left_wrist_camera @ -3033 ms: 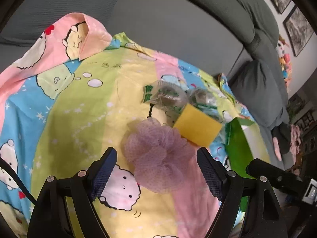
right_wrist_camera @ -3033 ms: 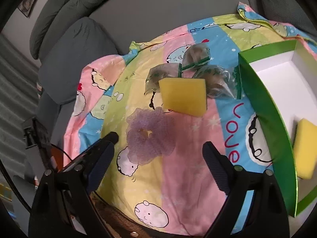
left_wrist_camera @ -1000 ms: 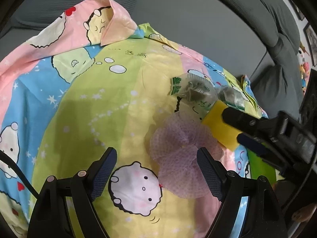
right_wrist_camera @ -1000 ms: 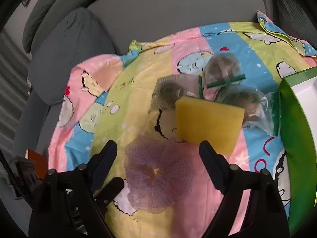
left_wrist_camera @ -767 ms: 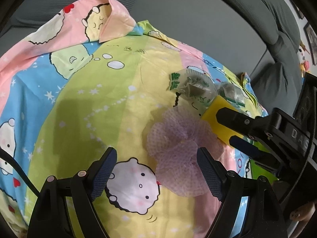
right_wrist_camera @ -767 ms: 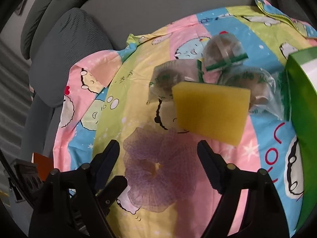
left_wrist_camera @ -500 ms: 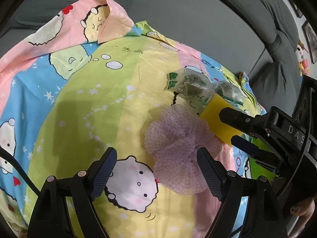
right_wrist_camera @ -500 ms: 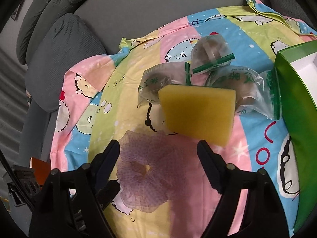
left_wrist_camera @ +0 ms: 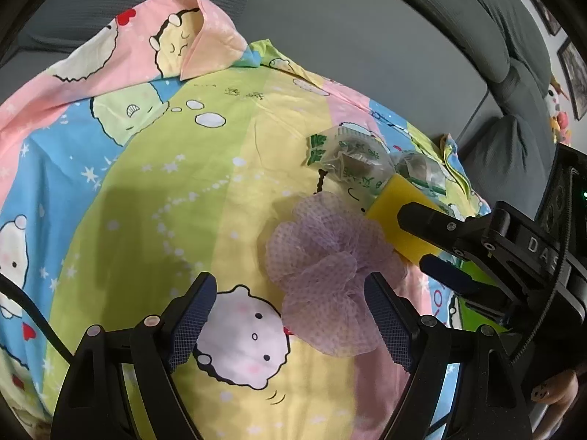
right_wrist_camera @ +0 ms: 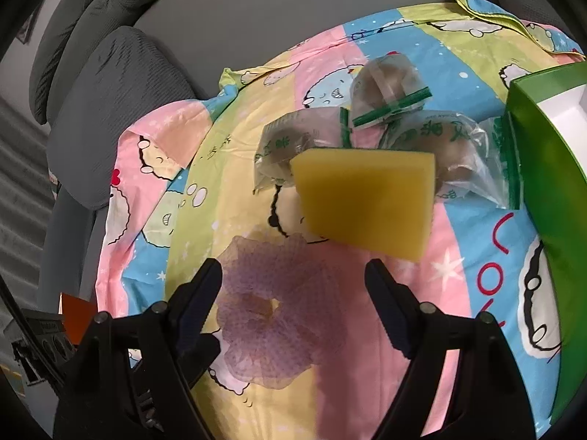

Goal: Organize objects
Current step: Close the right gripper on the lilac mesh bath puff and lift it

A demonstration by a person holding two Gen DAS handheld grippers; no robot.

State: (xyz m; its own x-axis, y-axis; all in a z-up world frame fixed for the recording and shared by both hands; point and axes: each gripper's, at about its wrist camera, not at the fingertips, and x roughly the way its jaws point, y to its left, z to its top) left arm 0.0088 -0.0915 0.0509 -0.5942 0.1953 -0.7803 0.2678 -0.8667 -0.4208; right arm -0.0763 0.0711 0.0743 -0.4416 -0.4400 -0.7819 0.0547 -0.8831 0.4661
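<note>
A yellow sponge [right_wrist_camera: 367, 198] lies on the cartoon bedsheet [right_wrist_camera: 396, 330], just ahead of my open right gripper [right_wrist_camera: 293, 275]; it also shows in the left wrist view [left_wrist_camera: 396, 212]. A purple mesh scrunchie [left_wrist_camera: 326, 275] lies next to it, partly between the fingers of my open left gripper [left_wrist_camera: 290, 304]; it also shows in the right wrist view [right_wrist_camera: 271, 311]. Three clear snack packets [right_wrist_camera: 422, 135] lie behind the sponge. The right gripper's fingers [left_wrist_camera: 429, 220] reach over the sponge in the left wrist view.
A green box with a white inside [right_wrist_camera: 543, 168] stands at the right edge of the sheet. A grey sofa back and cushions [right_wrist_camera: 110, 73] rise behind. The sheet's corner [left_wrist_camera: 198, 36] is folded over at the far left.
My right gripper has moved forward and down toward the yellow sponge, which now looms larger. My left gripper has shifted a little; the scrunchie stays in place. Both stay open.
</note>
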